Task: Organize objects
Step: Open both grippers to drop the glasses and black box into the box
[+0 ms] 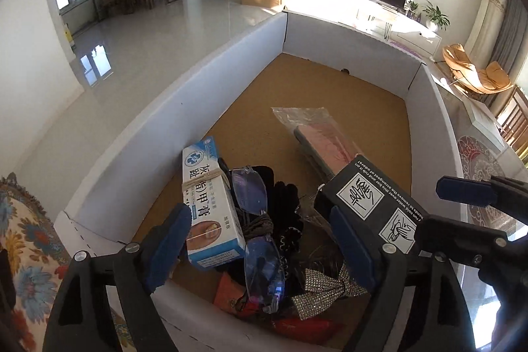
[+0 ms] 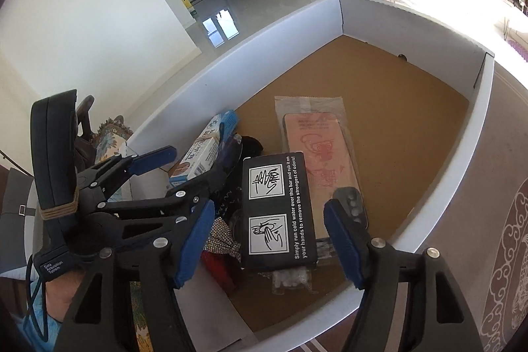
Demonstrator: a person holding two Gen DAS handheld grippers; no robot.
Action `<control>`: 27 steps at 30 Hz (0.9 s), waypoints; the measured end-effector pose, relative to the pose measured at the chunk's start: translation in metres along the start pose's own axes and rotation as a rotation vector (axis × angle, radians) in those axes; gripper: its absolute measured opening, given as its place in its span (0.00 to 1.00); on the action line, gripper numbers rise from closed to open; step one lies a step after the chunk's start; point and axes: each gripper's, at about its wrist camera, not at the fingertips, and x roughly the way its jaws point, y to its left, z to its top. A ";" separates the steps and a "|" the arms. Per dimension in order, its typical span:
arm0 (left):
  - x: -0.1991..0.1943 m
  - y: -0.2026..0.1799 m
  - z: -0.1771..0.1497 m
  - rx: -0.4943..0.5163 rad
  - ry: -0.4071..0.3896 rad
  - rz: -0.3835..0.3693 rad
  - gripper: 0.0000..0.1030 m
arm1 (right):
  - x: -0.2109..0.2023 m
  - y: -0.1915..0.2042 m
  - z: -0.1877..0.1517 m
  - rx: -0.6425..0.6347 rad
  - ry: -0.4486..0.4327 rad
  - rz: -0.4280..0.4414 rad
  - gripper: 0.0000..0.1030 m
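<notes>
Sunlit living room, white cardboard box (image 1: 184,94) heaped at its near end
Left gripper (image 1: 260,248) and right gripper (image 2: 269,243) hung wide open, empty, above the black carton (image 2: 275,208), probably just dropped there

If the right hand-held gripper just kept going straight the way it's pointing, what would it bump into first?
Most likely the black box with white hand-washing pictures, which lies between the open fingers of the right hand-held gripper. Depth is hard to judge in this view.

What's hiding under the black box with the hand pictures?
The black box rests on a pile: a sparkly bow and a pink packet poke out. Whatever lies directly beneath is covered.
</notes>
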 end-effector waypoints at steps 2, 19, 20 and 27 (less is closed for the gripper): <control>-0.009 -0.006 -0.001 0.010 -0.021 0.005 0.95 | -0.015 0.000 0.001 -0.016 -0.035 -0.040 0.84; -0.067 -0.034 0.000 -0.068 0.005 0.125 0.97 | -0.047 -0.003 0.018 -0.054 0.011 -0.296 1.00; -0.070 -0.034 -0.001 -0.072 -0.005 0.131 0.97 | -0.047 -0.001 0.018 -0.064 0.011 -0.306 1.00; -0.072 -0.031 -0.003 -0.096 -0.019 0.158 0.97 | -0.047 0.005 0.022 -0.099 0.004 -0.339 1.00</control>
